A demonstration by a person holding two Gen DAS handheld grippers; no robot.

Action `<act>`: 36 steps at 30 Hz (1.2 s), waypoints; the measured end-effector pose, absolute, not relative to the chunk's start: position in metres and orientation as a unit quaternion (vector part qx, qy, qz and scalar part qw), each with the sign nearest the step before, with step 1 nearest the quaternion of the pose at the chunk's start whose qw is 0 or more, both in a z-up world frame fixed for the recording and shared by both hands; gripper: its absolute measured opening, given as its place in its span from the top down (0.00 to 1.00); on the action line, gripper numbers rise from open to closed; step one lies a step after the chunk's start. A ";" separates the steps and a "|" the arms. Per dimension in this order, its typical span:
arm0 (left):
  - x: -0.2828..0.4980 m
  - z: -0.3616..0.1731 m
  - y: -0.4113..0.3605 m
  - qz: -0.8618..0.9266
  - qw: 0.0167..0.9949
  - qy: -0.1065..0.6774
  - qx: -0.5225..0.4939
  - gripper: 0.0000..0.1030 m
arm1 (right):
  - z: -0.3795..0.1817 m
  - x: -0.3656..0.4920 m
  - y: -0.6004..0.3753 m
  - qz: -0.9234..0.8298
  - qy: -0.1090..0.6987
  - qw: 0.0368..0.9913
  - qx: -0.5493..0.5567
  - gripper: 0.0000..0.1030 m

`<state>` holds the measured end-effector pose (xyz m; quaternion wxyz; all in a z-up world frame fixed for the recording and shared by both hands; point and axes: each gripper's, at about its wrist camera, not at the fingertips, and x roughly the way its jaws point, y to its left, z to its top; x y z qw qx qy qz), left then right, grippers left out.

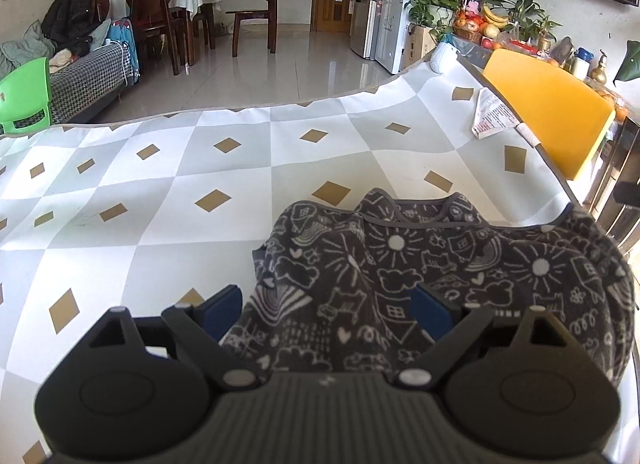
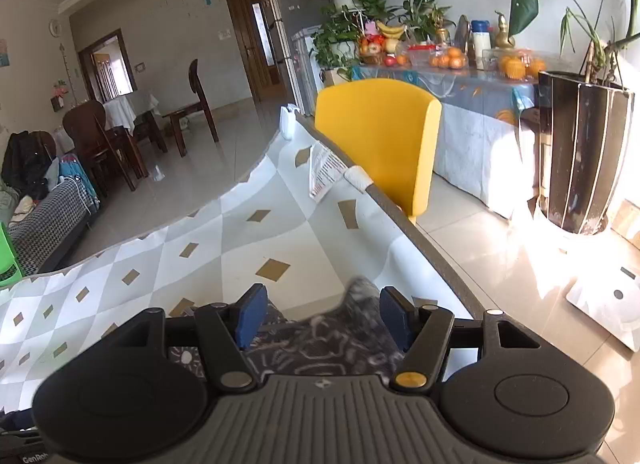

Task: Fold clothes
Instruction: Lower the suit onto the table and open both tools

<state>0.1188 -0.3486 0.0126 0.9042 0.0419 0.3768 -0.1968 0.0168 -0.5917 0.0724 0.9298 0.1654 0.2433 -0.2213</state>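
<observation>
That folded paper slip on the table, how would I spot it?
Start at the yellow chair beside the checked tablecloth. Just inside that edge lies the paper slip, white with small red print. Unlike the dark doodle-patterned garment, it is flat and pale.

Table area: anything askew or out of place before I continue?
The dark grey doodle-print garment lies bunched at the table's right edge. A white printed leaflet lies loose on the diamond-patterned tablecloth near the yellow chair.
</observation>
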 end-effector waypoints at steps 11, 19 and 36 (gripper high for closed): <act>0.100 -0.008 -0.362 -0.222 0.885 0.406 0.055 0.06 | 0.018 0.048 -0.605 -0.148 0.363 0.874 0.288 0.40; 0.095 -0.036 -0.369 -0.240 0.867 0.433 0.065 0.04 | -0.019 0.060 -0.592 -0.171 0.437 0.847 0.250 0.39; 0.089 -0.026 -0.364 -0.238 0.844 0.474 0.076 0.00 | -0.010 0.062 -0.569 -0.184 0.458 0.842 0.217 0.32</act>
